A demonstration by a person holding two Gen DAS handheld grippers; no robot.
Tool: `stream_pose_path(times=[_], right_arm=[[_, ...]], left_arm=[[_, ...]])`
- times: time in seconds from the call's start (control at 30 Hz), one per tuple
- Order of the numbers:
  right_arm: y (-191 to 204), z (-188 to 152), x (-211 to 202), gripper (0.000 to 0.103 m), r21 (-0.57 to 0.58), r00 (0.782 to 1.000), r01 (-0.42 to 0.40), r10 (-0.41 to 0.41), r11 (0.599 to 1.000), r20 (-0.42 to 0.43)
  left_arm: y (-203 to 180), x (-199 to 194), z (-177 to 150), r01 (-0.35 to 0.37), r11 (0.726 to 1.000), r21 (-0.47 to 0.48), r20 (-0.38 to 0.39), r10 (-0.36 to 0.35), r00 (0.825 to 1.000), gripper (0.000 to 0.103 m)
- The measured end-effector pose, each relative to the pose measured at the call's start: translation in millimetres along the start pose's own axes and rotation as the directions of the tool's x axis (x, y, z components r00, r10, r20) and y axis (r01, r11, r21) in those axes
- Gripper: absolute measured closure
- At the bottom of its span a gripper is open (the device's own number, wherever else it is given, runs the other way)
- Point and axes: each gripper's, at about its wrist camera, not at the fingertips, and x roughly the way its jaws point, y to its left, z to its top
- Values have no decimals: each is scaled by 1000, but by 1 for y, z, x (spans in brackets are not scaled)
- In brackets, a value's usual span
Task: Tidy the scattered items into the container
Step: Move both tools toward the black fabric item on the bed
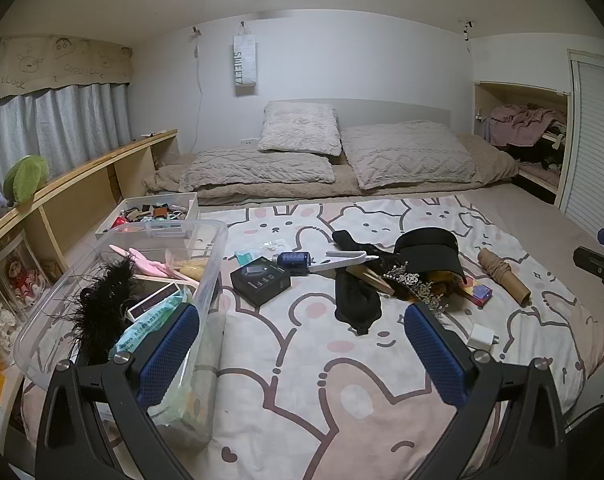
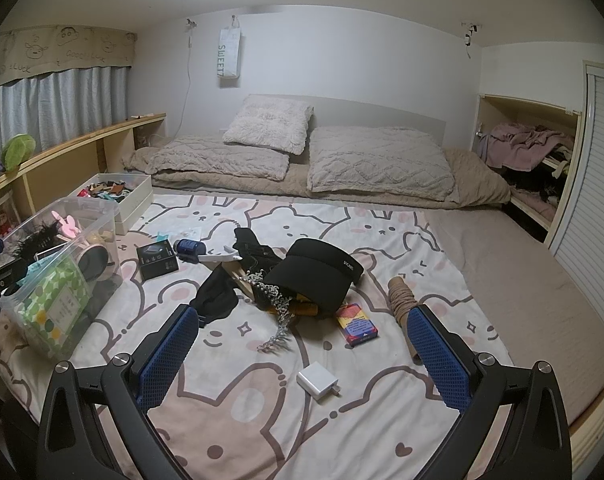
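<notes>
- Bedroom setting, and a rabbit-print blanket (image 1: pixel 302 360) covers the bed, with grey pillows (image 1: pixel 298 128) stacked by the far wall
- Left wrist view: left gripper (image 1: pixel 302 344) hovers above the blanket, jaws spread wide, nothing between them
- Clear plastic container (image 1: pixel 218 264) sits at the left, just past the left finger, already holding a black feathery piece (image 1: pixel 98 300) and a green tissue pack (image 1: pixel 150 324)
- Scattered ahead on the blanket: a black box (image 1: pixel 260 282), a blue bottle (image 1: pixel 295 259), a black visor cap (image 1: pixel 429 252), a black cloth (image 1: pixel 357 300), a white charger (image 1: pixel 481 338)
- Right wrist view: right gripper (image 2: pixel 302 344) is also gaping wide and empty, above the blanket
- White charger (image 2: pixel 317 381) lies just ahead between its fingers; a colourful card box (image 2: pixel 356 325) sits beyond, near the silver tiara (image 2: pixel 278 312) and visor cap (image 2: pixel 321 276)
- Container (image 2: pixel 114 240) stands at the left edge of the blanket, with a white tray (image 2: pixel 136 204) of small bits behind it
</notes>
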Motion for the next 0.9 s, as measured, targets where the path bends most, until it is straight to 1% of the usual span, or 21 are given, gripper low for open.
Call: stream_pose_path(times=[0.43,0.73,0.9], right_arm=[[-5,1,-3,0,-1,1000,-4,4,1000,3],[-14,-5,0,0,-8,1000,-16,16,1000,-11],[-30,-10,3,0,36,999,-31,32,999,-27]], left_arm=[[-5,-1,-2,0,1000,4,-8,0,1000,0],[-15,19,-14,29,999,21,-70,-27,997,0],[-20,41,-29,51,998,23,-131,-47,990,0]])
